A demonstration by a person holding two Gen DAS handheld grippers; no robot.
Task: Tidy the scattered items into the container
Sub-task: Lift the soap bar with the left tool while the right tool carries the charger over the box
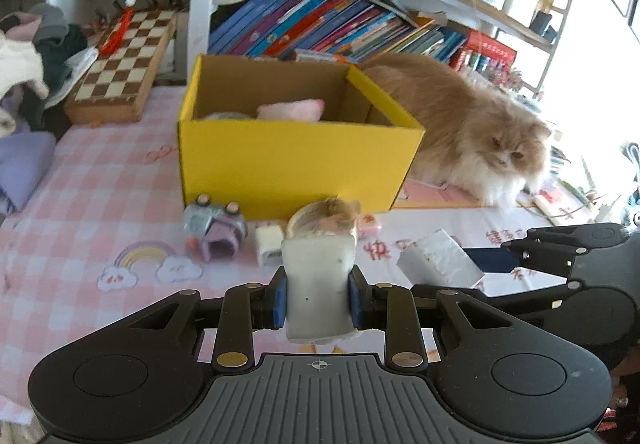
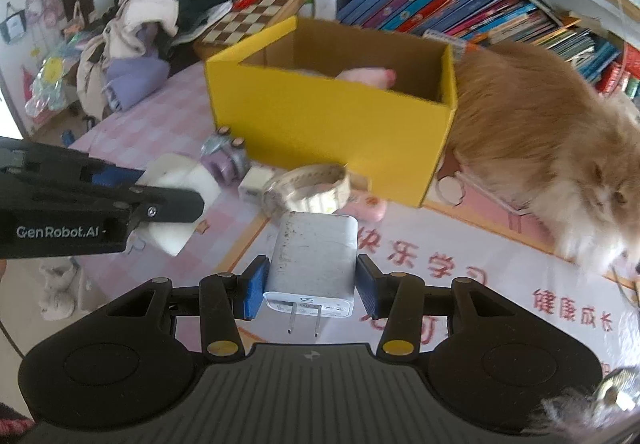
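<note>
A pink toy (image 1: 290,110) already lay in the yellow box (image 1: 296,160). The left gripper (image 1: 318,298) clenched a white block (image 1: 318,284), the right gripper (image 2: 310,288) a charger (image 2: 312,260) (several items remained at frame centre).

The yellow cardboard box's (image 1: 296,160) wall hides most of the pink soft item (image 1: 290,109) inside; the fluffy ginger cat's (image 2: 532,140) head blurs.
</note>
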